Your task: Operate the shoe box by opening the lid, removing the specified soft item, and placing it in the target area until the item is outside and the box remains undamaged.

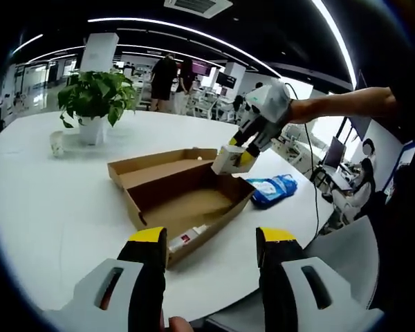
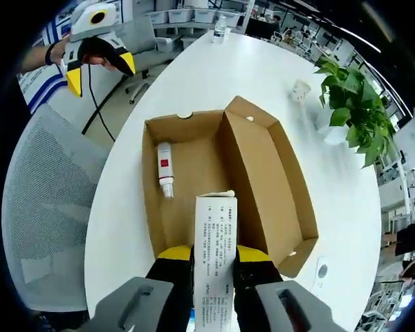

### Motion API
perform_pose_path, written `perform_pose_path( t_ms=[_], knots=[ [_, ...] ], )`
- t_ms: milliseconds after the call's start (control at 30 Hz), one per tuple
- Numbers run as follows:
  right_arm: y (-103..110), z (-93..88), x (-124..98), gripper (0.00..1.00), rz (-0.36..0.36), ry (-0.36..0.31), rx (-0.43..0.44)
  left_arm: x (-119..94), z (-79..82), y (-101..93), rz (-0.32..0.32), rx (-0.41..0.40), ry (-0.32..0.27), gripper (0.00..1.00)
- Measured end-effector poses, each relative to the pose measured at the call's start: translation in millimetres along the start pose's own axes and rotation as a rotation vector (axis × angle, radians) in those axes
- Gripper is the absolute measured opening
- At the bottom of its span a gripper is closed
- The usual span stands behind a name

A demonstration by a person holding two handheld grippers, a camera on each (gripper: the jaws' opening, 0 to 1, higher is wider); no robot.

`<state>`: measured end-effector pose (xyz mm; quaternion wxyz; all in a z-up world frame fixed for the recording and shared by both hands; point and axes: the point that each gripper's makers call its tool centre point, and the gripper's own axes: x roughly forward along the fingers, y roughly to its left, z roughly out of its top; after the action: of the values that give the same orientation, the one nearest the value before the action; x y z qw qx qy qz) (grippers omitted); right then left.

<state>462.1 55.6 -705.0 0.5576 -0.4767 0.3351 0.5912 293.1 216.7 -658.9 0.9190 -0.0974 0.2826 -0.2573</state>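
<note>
White and round, the table (image 1: 62,207) sits in an open office with a potted plant (image 1: 93,104) near its far side and a small cup (image 1: 56,143) beside the plant. On it lies the shoe box (image 2: 194,173), lid (image 2: 277,187) folded back flat, cardboard looking intact. The right gripper (image 2: 213,266) is clamped on a small white carton (image 2: 214,270), held in the air above the box; the carton looks light and thin-walled, so a gentle squeeze across its flat sides suits it better than a hard pinch. A small white tube with a red label (image 2: 164,168) lies inside the box against one wall; it seems light and may roll. A blue soft pack (image 1: 273,189) rests on the table just beside the box. The left gripper (image 1: 211,243) hangs with jaws spread, holding nothing, near the box's close corner.
</note>
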Motion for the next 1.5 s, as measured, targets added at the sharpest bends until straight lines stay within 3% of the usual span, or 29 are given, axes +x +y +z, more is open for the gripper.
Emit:
perform_pose_path(
  t_ms=[133, 367, 667, 833, 1133, 1500],
  knots=[
    [0, -13.6, -8, 0.17, -0.009, 0.006, 0.017, 5, 1.6, -4.5, -0.012, 0.008, 0.005, 0.53],
    [4, -54.3, -23, 0.17, -0.034, 0.027, 0.076, 20, 5.8, -20.9, -0.047, 0.033, 0.025, 0.53],
    [17, -123.5, -43, 0.17, -0.059, 0.070, 0.149, 39, 16.4, -39.9, -0.086, 0.075, 0.048, 0.53],
    [33, -175.7, -56, 0.17, -0.071, 0.102, 0.214, 52, 15.1, -53.5, -0.107, 0.092, 0.068, 0.53],
    [72, -250.2, -76, 0.17, -0.090, 0.142, 0.329, 78, 8.9, -87.6, -0.158, 0.125, 0.112, 0.53],
    [107, -317.8, -93, 0.17, -0.109, 0.168, 0.439, 99, 6.0, -116.0, -0.192, 0.152, 0.142, 0.53]
  ],
)
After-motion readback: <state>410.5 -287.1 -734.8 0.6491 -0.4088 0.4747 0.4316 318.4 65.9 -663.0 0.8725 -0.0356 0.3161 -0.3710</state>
